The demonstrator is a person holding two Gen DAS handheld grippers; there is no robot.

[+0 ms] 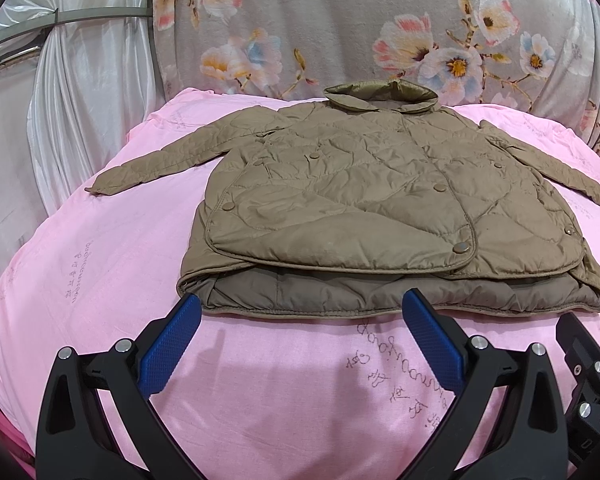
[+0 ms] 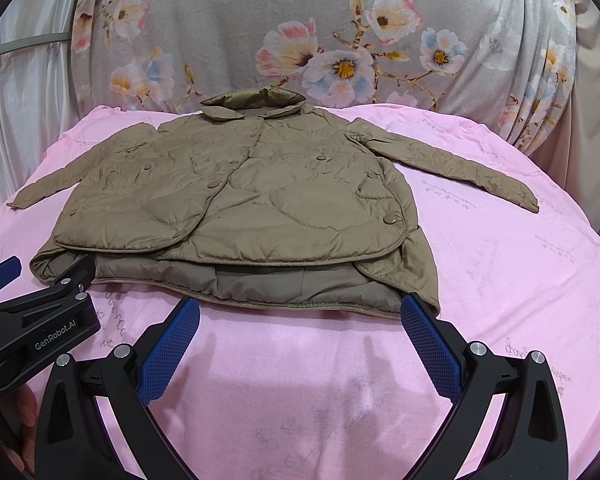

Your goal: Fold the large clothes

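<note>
Jacket (image 1: 380, 200), olive and quilted, lies flat across the middle of the pink bedsheet (image 1: 80, 280), collar at the far edge, sleeves spread, hem nearest. Left gripper (image 1: 300, 340) hangs spread wide and empty just short of the hem's left end; right gripper (image 2: 300, 340), equally spread and empty, faces its right corner. I'd pinch both hem layers together before lifting. "GenRobot.AI" reads on the left tool; the sheet's faint script is probably decorative, illegible.

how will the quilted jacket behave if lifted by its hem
The jacket will probably sag and drape, since it lies soft and creased. Its puffy quilting suggests it is light for its bulk. The smooth, faintly shiny shell may slip between the pads.
</note>
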